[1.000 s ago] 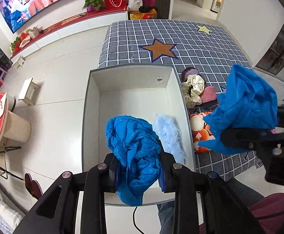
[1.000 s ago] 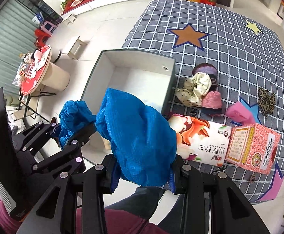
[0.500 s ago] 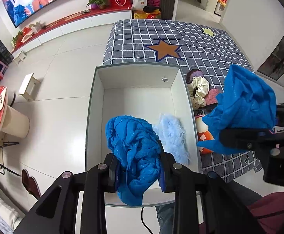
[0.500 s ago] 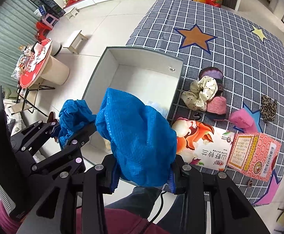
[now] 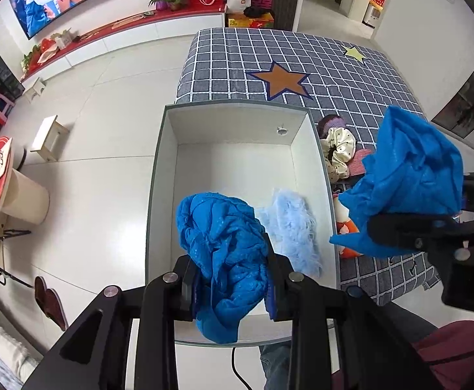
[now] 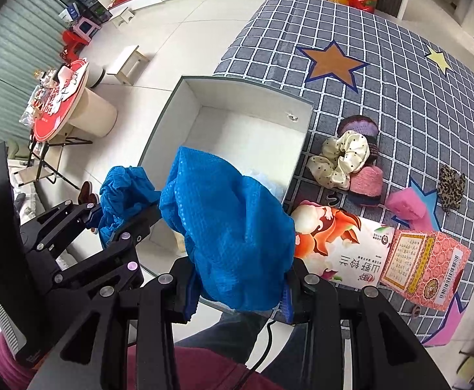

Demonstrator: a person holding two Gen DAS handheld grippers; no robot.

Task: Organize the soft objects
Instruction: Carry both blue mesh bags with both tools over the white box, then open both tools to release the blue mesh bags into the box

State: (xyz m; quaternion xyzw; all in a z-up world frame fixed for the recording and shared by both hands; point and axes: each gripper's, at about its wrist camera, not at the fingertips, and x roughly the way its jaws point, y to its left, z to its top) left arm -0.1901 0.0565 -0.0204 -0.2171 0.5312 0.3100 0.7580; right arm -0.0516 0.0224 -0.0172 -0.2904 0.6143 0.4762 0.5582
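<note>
- Two blue cloth bundles are held at once: the left gripper [image 5: 233, 279] has its jaws pressed onto a crumpled blue cloth [image 5: 220, 243], and the right gripper [image 6: 240, 284] pinches a second blue cloth [image 6: 230, 227].
- Both bundles sag downward from the jaws, so neither has a clear long axis; each is a loose wad hanging between the fingers.
- Left's cloth hangs over the near end of the white box [image 5: 159, 195], inside its near rim as seen from the left wrist, so a release would likely drop it straight in.
- Right's cloth sits at the box's near right corner; in the left wrist view it hangs over the checked rug [image 5: 334, 74] just outside the right wall, so it seems to need a shift leftward before letting go.
- Inside the box, one pale blue fluffy piece [image 5: 289, 227] lies against the right wall near the front; the rest of the floor is bare.
- Beside the box's right wall on the rug lie a printed pack [image 6: 337, 243] and a pink carton [image 6: 425, 269].
- Farther along that wall sit a cream dotted scrunchie [image 6: 344, 159], a pink knitted piece [image 6: 367, 182], a purple knitted piece [image 6: 359, 126], a pink sponge [image 6: 409, 203] and a leopard-print scrunchie [image 6: 451, 187], all waiting outside the box.
</note>
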